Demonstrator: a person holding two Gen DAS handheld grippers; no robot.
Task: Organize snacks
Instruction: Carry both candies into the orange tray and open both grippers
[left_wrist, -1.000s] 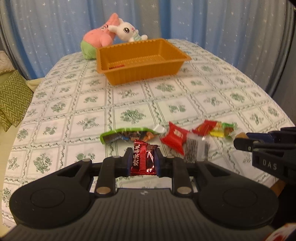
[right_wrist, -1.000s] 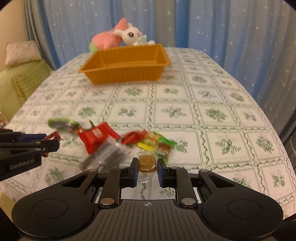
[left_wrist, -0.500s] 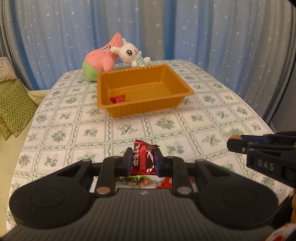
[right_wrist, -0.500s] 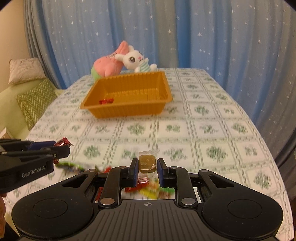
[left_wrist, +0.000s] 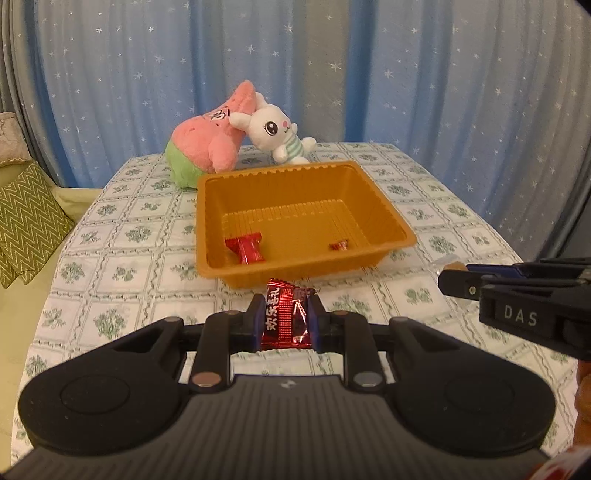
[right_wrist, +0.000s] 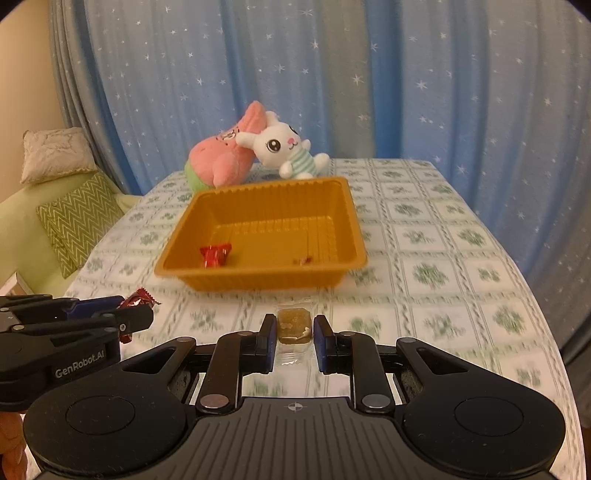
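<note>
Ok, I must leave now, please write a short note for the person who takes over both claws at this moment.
Left claw: shut on a red foil snack, in the air just short of the orange tray.
Right claw: shut on a brown candy in clear wrap, also in front of the tray.
Done: one red wrapped snack and one small red candy lie in the tray.
Left: bring both held snacks over the tray and release them. Whether more snacks remain on the table is not in view.
</note>
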